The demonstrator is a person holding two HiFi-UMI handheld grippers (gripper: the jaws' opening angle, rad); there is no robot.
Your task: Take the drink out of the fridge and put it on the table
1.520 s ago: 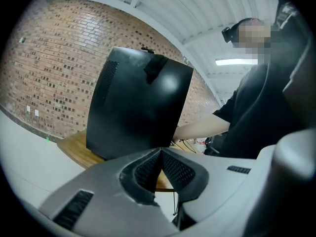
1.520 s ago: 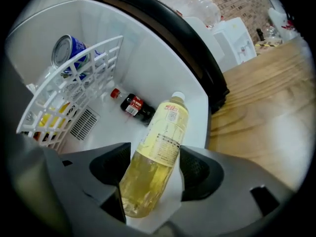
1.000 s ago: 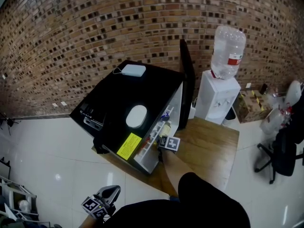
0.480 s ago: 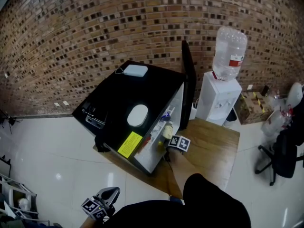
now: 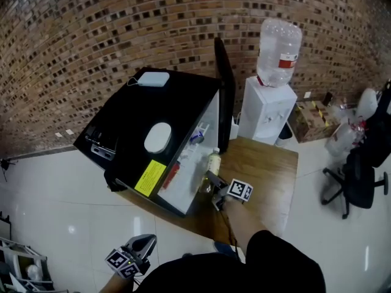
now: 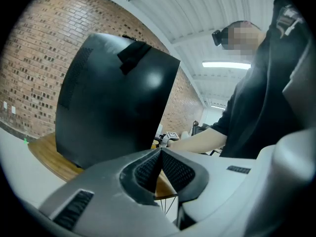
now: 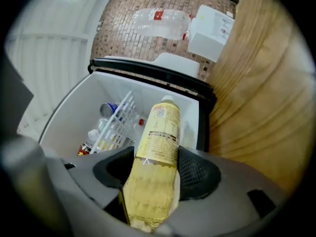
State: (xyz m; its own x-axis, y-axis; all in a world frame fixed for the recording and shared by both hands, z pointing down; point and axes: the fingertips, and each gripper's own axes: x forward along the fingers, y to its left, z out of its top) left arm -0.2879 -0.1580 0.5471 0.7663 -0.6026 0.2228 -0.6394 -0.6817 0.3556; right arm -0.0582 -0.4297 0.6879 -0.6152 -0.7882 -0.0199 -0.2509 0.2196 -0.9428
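Observation:
A yellow drink bottle [image 7: 157, 147] with a pale label lies between the pads of my right gripper [image 7: 154, 174], whose jaws are closing on its body. In the head view the bottle [image 5: 212, 162] stands upright just outside the open black fridge [image 5: 153, 115], over the wooden table [image 5: 272, 176], with the right gripper [image 5: 212, 183] below it. The white fridge interior [image 7: 94, 107] holds cans and small bottles in a wire rack [image 7: 114, 117]. My left gripper [image 6: 160, 153] is shut on nothing and hangs low at the bottom left [image 5: 145, 243], away from the fridge.
The fridge door [image 5: 223, 96] stands open toward the brick wall. A white water dispenser [image 5: 267, 112] with a big bottle is behind the table. An office chair [image 5: 357, 179] and bags sit at the right. White tiled floor [image 5: 55, 194] spreads to the left.
My right gripper has drawn back out of the fridge opening with the yellow bottle in it. The head view has shifted a little. The left gripper has stayed put.

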